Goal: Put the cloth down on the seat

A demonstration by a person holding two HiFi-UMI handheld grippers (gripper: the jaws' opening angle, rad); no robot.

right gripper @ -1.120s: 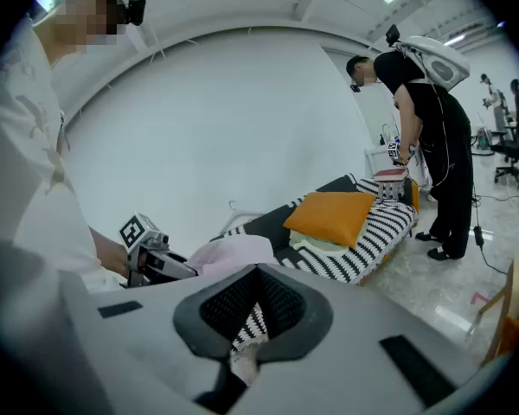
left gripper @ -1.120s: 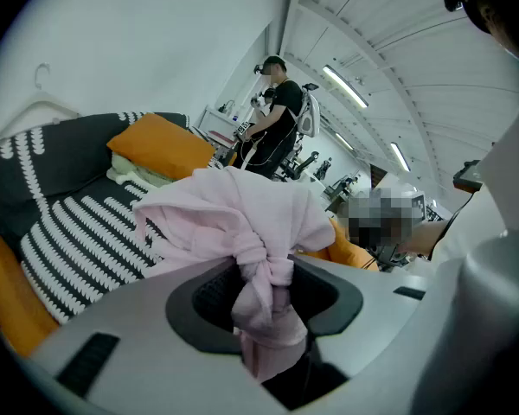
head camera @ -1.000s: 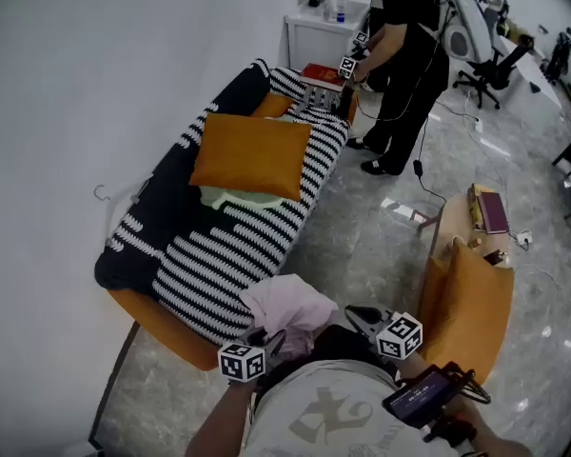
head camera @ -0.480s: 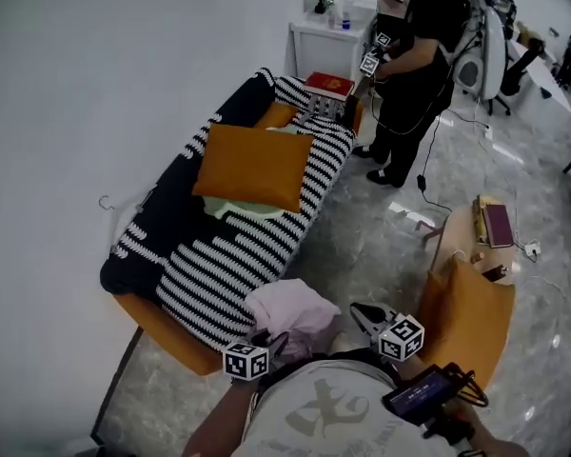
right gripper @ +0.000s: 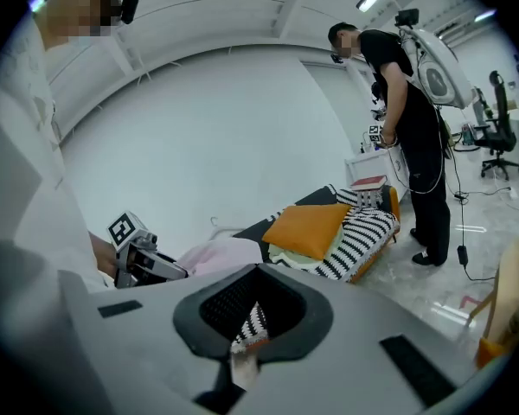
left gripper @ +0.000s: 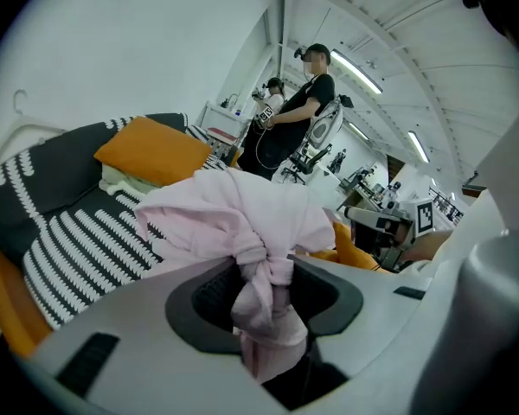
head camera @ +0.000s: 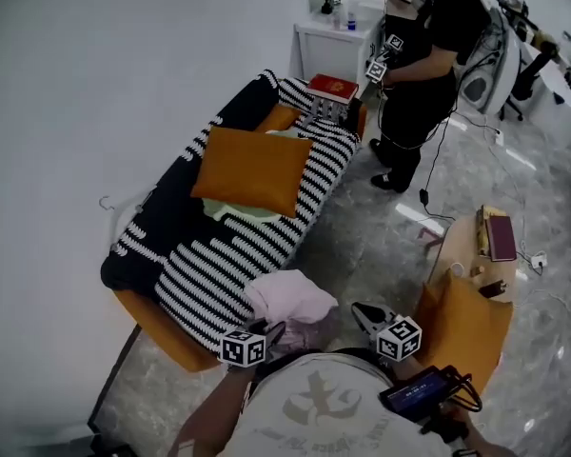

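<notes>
A bunched pink cloth (head camera: 287, 298) hangs over the near end of the striped sofa seat (head camera: 230, 255). My left gripper (head camera: 271, 334) is shut on a knotted fold of it. In the left gripper view the cloth (left gripper: 242, 219) fills the gap between the jaws of the left gripper (left gripper: 264, 294), with the sofa behind it. My right gripper (head camera: 362, 314) is to the right of the cloth, open and holding nothing. In the right gripper view the striped cover shows through the gap of the right gripper (right gripper: 251, 318).
An orange cushion (head camera: 250, 169) lies on a pale green cloth mid-sofa. A red book (head camera: 331, 88) sits at the sofa's far end by a white cabinet (head camera: 338, 36). A person (head camera: 428, 55) with grippers stands there. An orange chair (head camera: 466, 317) and a small wooden table (head camera: 481, 246) are on my right.
The pink cloth and both grippers have hardly moved. The person at the far end of the sofa has shifted a little to the right.
</notes>
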